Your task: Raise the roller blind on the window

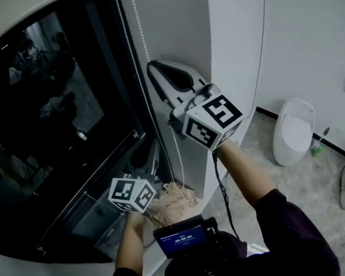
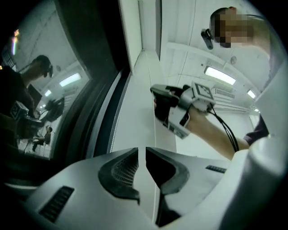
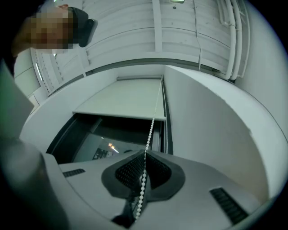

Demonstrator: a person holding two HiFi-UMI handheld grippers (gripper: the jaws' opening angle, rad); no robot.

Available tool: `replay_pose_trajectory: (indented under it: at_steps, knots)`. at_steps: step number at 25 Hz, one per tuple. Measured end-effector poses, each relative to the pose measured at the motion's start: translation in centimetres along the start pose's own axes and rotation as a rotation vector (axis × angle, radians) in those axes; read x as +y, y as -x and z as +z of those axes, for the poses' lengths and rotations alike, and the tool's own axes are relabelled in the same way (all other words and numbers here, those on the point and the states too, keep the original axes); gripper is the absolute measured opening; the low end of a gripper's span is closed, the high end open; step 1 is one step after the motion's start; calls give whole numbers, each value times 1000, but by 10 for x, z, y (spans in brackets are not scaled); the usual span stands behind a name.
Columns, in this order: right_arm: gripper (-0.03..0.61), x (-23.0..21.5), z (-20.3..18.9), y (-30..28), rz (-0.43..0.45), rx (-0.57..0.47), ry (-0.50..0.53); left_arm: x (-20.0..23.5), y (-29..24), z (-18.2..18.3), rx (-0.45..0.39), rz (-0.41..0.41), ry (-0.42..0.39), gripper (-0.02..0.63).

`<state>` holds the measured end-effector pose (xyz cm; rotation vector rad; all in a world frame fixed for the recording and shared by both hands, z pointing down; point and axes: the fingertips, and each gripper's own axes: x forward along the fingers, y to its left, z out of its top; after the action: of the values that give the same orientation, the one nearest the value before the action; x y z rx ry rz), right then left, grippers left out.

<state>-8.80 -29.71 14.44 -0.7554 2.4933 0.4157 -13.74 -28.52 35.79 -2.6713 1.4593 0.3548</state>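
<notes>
Clamped right gripper (image 3: 144, 157) fingers pinch the white bead chain (image 3: 151, 123), which runs up to the roller blind (image 3: 121, 101); that blind covers only the top of the dark window (image 3: 108, 132). Lower, beside the window, the left gripper (image 2: 141, 150) fingers stand a sliver apart with nothing between them. Black-and-white square markers cover each cube (image 1: 213, 117); print on the small screen (image 1: 180, 238) is too small to read

The blind (image 3: 121, 101) covers the window's (image 1: 45, 132) top part. The chain (image 3: 152, 121) hangs along the window's right edge. The right gripper (image 3: 144, 168) is right of the window, its jaws closed on the chain. The left gripper (image 2: 145, 164) is below it, by the window's lower right corner, jaws slightly apart. A toilet (image 1: 292, 130) stands on the floor (image 1: 306, 192), well right of the window.
</notes>
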Motion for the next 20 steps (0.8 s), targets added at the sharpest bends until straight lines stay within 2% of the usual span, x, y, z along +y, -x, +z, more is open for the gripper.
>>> replay_pose_trajectory:
  at_steps: [4, 9, 15, 20]
  knots:
    - [17, 6, -37, 17, 4, 55, 2, -8, -11, 61, -100, -36, -61, 20]
    - [17, 15, -82, 33, 12, 118, -22, -12, -33, 117, -158, -62, -116, 20]
    - [17, 30, -112, 54, 29, 160, -38, -19, -56, 148, -175, -89, -185, 21]
    - [17, 44, -125, 70, 45, 180, -89, -19, -71, 160, -139, -82, -213, 21]
